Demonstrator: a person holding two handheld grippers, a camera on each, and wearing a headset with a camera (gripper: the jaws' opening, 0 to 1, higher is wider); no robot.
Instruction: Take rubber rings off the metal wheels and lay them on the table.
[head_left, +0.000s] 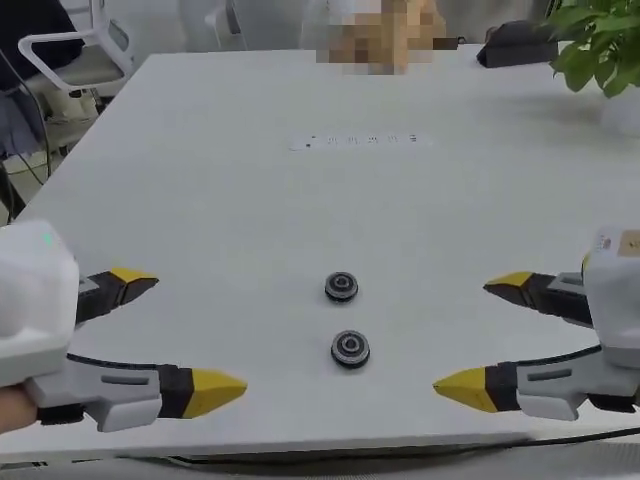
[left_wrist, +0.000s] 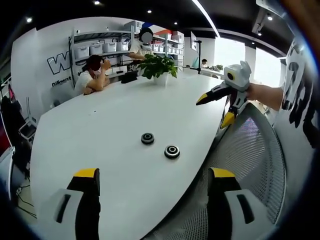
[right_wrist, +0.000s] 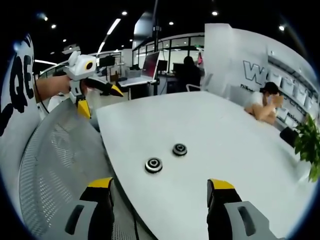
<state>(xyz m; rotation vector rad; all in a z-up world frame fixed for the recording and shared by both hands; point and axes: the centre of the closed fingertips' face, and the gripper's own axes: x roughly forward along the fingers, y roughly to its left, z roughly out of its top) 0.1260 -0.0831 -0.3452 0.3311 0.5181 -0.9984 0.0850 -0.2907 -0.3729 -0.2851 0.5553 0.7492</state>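
Observation:
Two small metal wheels with black rubber rings lie flat on the white table (head_left: 250, 200). The farther wheel (head_left: 341, 287) (left_wrist: 147, 138) (right_wrist: 179, 149) sits just behind the nearer wheel (head_left: 350, 349) (left_wrist: 172, 151) (right_wrist: 153, 165), which is close to the front edge. My left gripper (head_left: 195, 335) (left_wrist: 154, 174) (right_wrist: 104, 105) hovers open to the left of both wheels, holding nothing. My right gripper (head_left: 465, 336) (right_wrist: 160, 184) (left_wrist: 211, 114) hovers open to their right, also holding nothing. Both point inward at the wheels and stand well apart from them.
The table's front edge runs just below the grippers. A potted plant (head_left: 600, 45) and a dark object (head_left: 515, 45) stand at the far right. A person (left_wrist: 90, 75) sits at the far end. Office chairs (head_left: 75, 55) stand at the far left. A faint label (head_left: 360, 140) lies mid-table.

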